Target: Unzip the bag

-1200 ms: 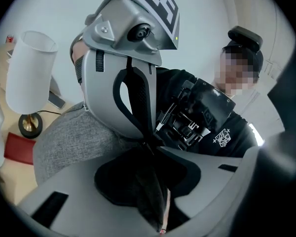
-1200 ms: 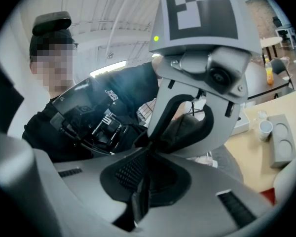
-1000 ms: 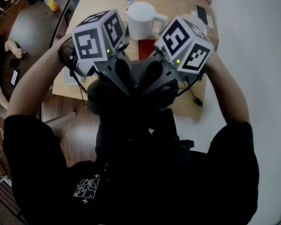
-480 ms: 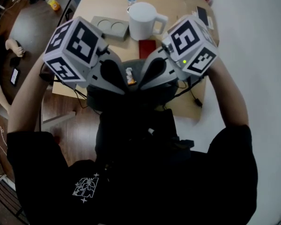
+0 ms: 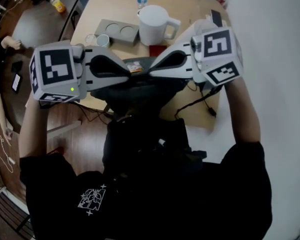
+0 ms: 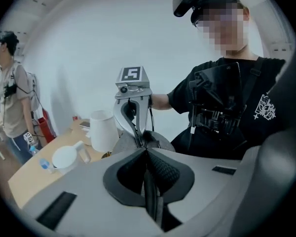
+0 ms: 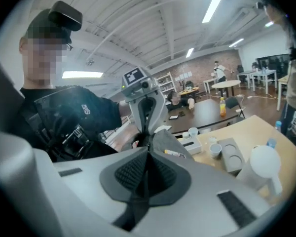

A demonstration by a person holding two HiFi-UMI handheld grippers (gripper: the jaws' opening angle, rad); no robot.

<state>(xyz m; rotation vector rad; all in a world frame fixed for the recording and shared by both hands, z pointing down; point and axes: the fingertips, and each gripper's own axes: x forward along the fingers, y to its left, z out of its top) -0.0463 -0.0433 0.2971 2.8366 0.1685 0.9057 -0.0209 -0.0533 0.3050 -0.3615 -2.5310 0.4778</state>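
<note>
Wooden table (image 5: pixel 115 4), dark grey bag (image 5: pixel 140 89) at its near edge, left gripper (image 5: pixel 129 70) jaws together, right gripper (image 5: pixel 150 70) jaws together, tips facing each other just above the bag's top, fabric pinch not discernible, white pitcher (image 5: pixel 154 24) and grey cup tray (image 5: pixel 119 31) beyond.

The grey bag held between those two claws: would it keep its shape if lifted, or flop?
Probably floppy: the bag rises to a soft peak where the left gripper and right gripper, both shut, pinch it. Its matte grey cloth looks unlikely to slip from them.
</note>
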